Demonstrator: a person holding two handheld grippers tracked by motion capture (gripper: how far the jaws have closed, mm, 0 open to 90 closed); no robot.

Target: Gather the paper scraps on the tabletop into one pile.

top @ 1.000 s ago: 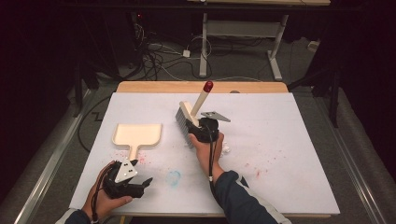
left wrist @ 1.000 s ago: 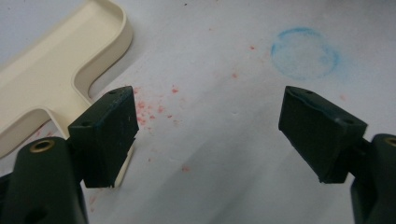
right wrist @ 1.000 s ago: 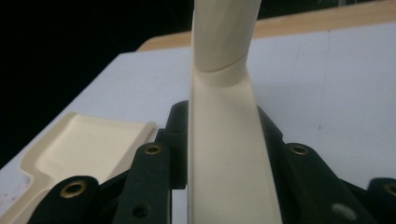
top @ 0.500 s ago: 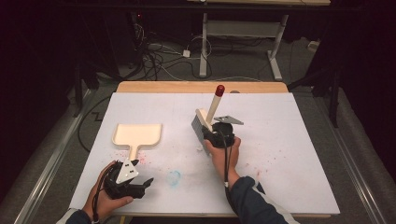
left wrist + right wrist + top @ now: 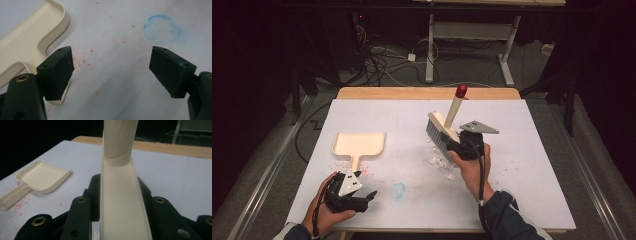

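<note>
A cream hand brush (image 5: 446, 126) with grey bristles and a red-tipped handle is held tilted above the white table sheet, my right gripper (image 5: 462, 142) shut on its back. In the right gripper view the brush's cream spine (image 5: 120, 195) runs up between the jaws. Small white crumbs (image 5: 439, 162) lie on the sheet just below the bristles. A cream dustpan (image 5: 358, 146) lies flat at the left, handle toward me. My left gripper (image 5: 368, 196) rests open near the front edge; in its own view the left pad (image 5: 58, 72) stands over the dustpan handle's end (image 5: 62, 96).
A blue ring mark (image 5: 398, 191) and scattered red specks (image 5: 362, 170) stain the white sheet (image 5: 522, 190). A wooden strip (image 5: 427, 93) edges the far side. Cables and table legs (image 5: 430, 55) lie on the floor beyond.
My right gripper has carried the brush to the right and upward, off the sheet. White crumbs now show beneath it. The left gripper has stayed where it was.
</note>
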